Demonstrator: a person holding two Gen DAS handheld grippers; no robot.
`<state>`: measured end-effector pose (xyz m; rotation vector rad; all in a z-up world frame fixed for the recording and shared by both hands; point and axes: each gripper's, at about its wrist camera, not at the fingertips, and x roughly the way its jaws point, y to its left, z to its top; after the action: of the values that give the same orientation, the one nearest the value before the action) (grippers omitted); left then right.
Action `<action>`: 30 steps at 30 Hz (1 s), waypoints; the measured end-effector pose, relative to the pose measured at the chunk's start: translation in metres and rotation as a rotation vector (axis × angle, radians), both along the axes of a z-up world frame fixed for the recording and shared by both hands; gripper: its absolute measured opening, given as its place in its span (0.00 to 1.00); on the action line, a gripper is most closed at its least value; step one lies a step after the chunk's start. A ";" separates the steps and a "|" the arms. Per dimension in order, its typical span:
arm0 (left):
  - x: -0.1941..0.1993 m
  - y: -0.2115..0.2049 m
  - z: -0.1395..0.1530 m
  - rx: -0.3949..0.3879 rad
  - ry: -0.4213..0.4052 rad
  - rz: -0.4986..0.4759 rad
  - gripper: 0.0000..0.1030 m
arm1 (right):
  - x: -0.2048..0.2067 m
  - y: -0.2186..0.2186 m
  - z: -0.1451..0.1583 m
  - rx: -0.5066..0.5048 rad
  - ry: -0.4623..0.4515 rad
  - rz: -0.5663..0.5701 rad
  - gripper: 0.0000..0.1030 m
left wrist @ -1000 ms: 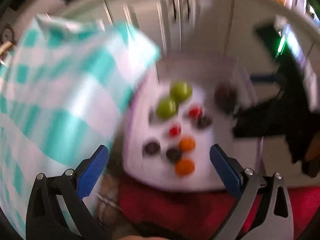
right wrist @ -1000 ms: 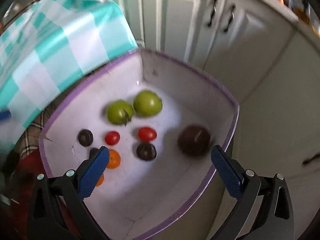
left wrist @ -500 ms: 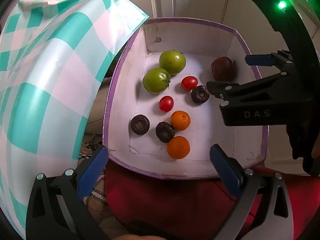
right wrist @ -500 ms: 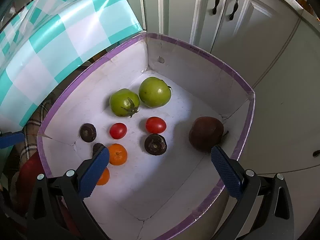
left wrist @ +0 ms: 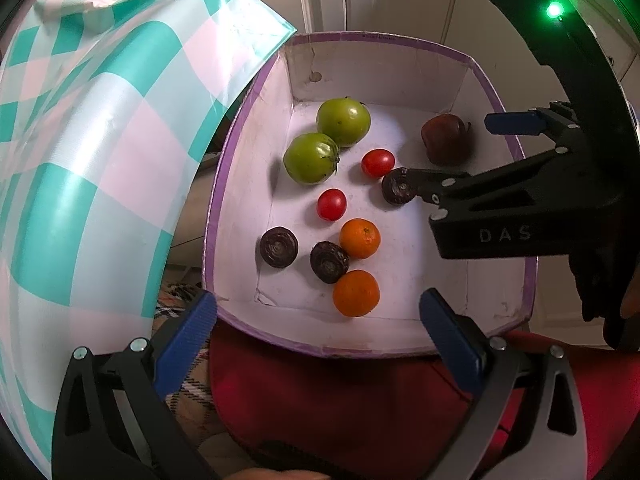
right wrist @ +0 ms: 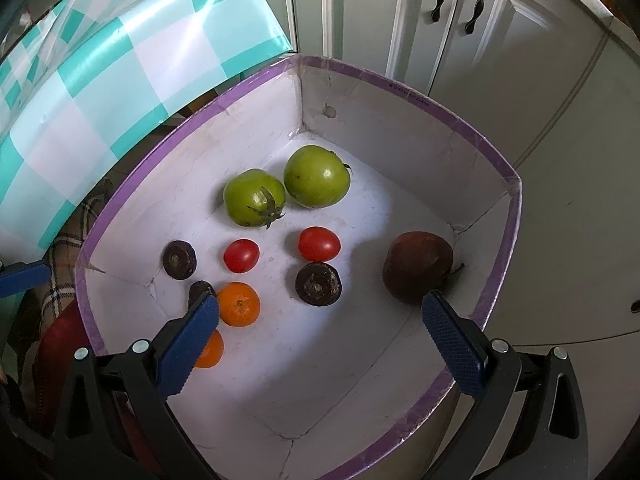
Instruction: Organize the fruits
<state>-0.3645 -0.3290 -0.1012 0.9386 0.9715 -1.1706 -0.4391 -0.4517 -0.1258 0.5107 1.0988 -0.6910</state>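
A white box with a purple rim holds loose fruit. Inside lie two green tomatoes, two red cherry tomatoes, two oranges, three small dark purple fruits and one large dark red fruit. My left gripper is open at the box's near rim, holding nothing. My right gripper hangs open above the box floor, empty. Its black fingers reach in from the right.
A teal and white checked tablecloth drapes beside the box on the left. White cabinet doors with dark handles stand behind it. Red fabric and a plaid cloth lie beneath the box.
The left view was blurred by motion a second ago and is now steady over the box. The right gripper has come slightly closer to the fruit. No fruit has moved.
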 end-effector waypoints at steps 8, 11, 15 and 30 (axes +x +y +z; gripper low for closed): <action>0.000 -0.001 -0.001 0.002 0.001 0.001 0.98 | 0.002 0.002 -0.003 0.012 0.003 0.003 0.95; 0.001 -0.001 -0.002 0.004 0.002 0.001 0.98 | 0.002 0.004 -0.004 0.018 0.005 0.006 0.95; 0.001 0.001 -0.003 0.007 0.004 0.000 0.98 | 0.004 0.003 -0.006 0.024 0.007 0.008 0.95; 0.001 0.001 -0.003 0.010 0.009 -0.002 0.98 | 0.006 0.004 -0.008 0.031 0.006 0.008 0.95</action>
<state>-0.3639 -0.3276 -0.1047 0.9432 0.9843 -1.1737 -0.4335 -0.4478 -0.1340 0.5308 1.1186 -0.6694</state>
